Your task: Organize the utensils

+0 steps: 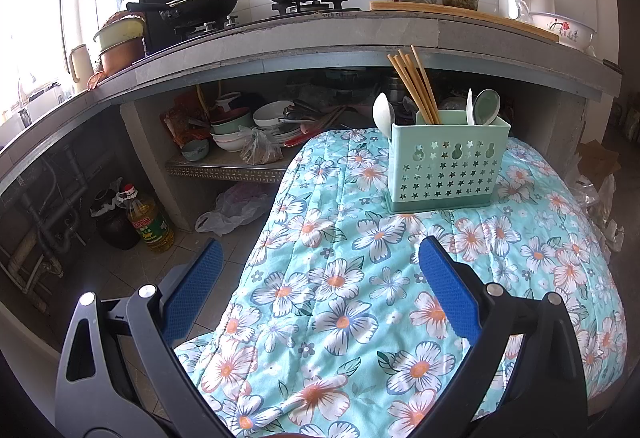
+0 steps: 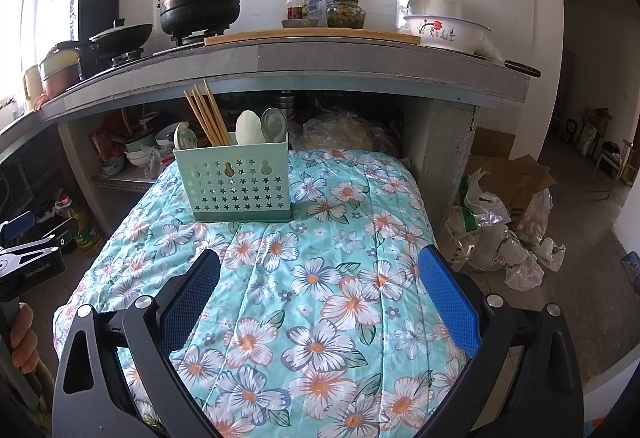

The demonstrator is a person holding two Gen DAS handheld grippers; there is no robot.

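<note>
Left gripper (image 1: 320, 290) spread wide, empty, hovering over the left edge of the floral quilt (image 1: 344, 318), half above bare floor. Utensil caddy (image 1: 446, 164) at about one o'clock from its fingers, well apart, standing upright on the far part of the quilt.

Inside the caddy, left to right in the left wrist view: one white spoon (image 1: 383, 114) at the left end, bowl up; a bundle of wooden chopsticks (image 1: 416, 88) leaning toward eleven o'clock, long axes near upright, roughly six sticks though overlap blurs the count; then one thin white piece (image 1: 469, 106) edge-on, likely a spoon, and one pale green spoon (image 1: 487, 107) at the right end.

Right gripper (image 2: 318, 286) likewise wide and holding nothing, centred over the quilt (image 2: 320, 318). Caddy (image 2: 236, 184) at about eleven o'clock from it, well apart but seemingly closer than to the left. Chopsticks (image 2: 208, 114) again tilted to eleven o'clock; three spoons countable here: one at the left (image 2: 185, 137), one white (image 2: 249, 128), one green (image 2: 274, 124).

No loose utensil visible on the quilt; all appear housed already. Judged: sorting looks largely complete, any regrouping best reached by the right gripper, coming down from above along the near-vertical handles
</note>
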